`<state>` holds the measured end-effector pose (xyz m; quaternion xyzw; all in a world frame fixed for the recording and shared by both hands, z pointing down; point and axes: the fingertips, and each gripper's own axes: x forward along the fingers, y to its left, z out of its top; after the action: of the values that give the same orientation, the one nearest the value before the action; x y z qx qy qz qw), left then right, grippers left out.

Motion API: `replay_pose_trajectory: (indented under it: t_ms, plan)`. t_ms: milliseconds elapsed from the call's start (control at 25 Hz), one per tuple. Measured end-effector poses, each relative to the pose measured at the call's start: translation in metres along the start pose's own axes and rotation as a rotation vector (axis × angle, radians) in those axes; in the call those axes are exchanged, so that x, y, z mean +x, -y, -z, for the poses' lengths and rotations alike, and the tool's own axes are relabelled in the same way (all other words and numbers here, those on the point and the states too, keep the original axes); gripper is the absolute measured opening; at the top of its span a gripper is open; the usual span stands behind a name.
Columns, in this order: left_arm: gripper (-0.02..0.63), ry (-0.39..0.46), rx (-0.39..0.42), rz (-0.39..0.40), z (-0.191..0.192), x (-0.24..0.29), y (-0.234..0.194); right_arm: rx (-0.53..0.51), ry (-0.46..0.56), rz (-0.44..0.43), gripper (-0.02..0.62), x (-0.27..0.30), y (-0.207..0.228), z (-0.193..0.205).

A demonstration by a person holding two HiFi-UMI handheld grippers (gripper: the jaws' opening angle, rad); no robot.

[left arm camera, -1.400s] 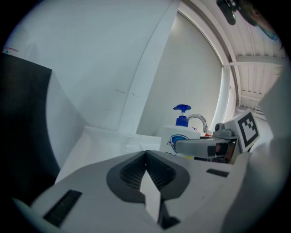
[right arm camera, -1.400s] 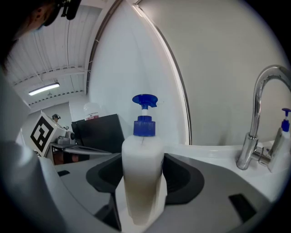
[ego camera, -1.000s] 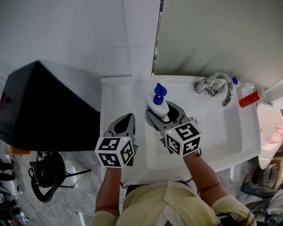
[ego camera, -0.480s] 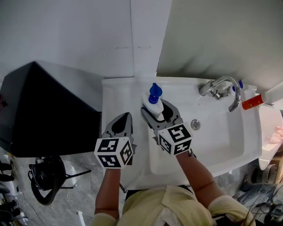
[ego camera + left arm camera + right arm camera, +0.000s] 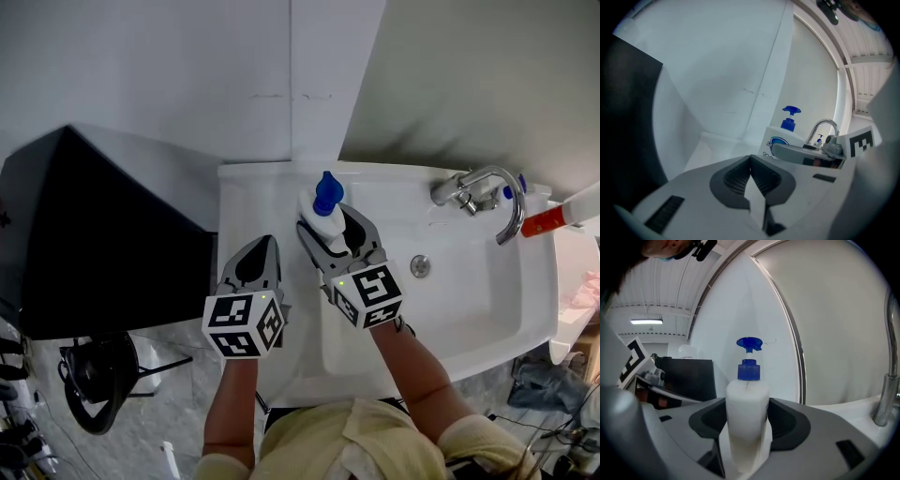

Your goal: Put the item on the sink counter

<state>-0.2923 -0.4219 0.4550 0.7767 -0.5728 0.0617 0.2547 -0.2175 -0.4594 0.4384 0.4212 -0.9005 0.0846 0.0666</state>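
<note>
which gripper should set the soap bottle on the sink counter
Right. The right gripper clamps the soap bottle, close to the counter; the left gripper is shut and holds nothing.

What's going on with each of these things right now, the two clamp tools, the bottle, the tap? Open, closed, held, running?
left hand-held gripper: shut, holding nothing.
right hand-held gripper: shut on the pump bottle.
pump bottle: upright, clamped between the right jaws, blue pump head on top.
faucet: no water seen running.
</note>
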Motion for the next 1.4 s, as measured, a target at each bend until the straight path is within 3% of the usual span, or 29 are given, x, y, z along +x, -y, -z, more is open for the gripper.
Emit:
replay_pose_trajectory:
  t_ms: [360, 600, 1400]
  plan:
    - [0.037, 0.069, -0.008, -0.032, -0.006, 0.003, -0.012, -0.057, 0.021, 0.007, 0.270, 0.015, 0.001, 0.003]
    - [0.037, 0.065, -0.021, -0.038, -0.003, 0.007, -0.015, -0.135, 0.031, 0.021, 0.269, 0.024, 0.004, 0.001]
    - [0.037, 0.051, -0.026, -0.019, 0.003, 0.009, -0.012, -0.139, 0.048, -0.001, 0.270, 0.030, 0.002, 0.008]
